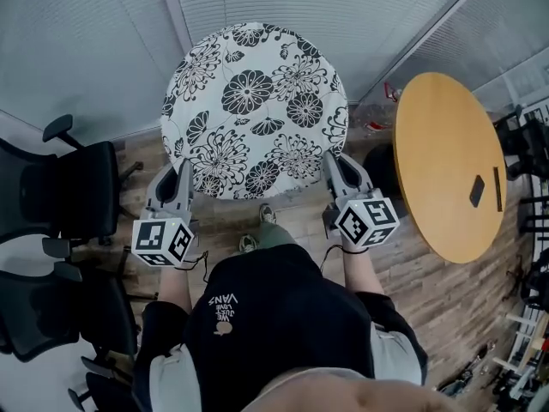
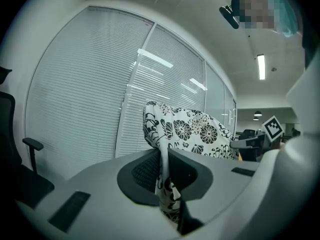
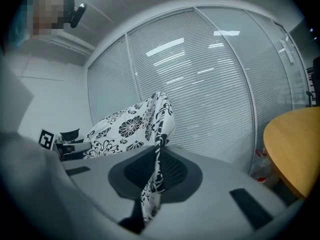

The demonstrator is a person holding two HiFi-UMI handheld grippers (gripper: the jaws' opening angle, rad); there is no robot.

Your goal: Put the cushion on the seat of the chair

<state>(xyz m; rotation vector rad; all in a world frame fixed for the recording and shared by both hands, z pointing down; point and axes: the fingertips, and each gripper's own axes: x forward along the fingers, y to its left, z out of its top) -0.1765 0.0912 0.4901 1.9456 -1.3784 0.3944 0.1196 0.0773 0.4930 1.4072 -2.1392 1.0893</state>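
A round white cushion (image 1: 254, 110) with black flowers hangs in the air in front of me, held flat between both grippers. My left gripper (image 1: 184, 172) is shut on the cushion's near left edge, and my right gripper (image 1: 332, 163) is shut on its near right edge. In the left gripper view the cushion's fabric (image 2: 165, 184) is pinched between the grey jaws, and the rest of the cushion (image 2: 192, 133) stretches away to the right. In the right gripper view the fabric (image 3: 152, 186) is pinched the same way, with the cushion (image 3: 132, 126) stretching left. A black office chair (image 1: 64, 187) stands at the left.
A round wooden table (image 1: 446, 166) stands at the right with a small dark object (image 1: 477, 190) on it. Another black chair (image 1: 51, 312) is at the lower left. Window blinds (image 1: 86, 41) line the far walls. The floor (image 1: 446, 307) is wood planks. More furniture (image 1: 532, 230) crowds the right edge.
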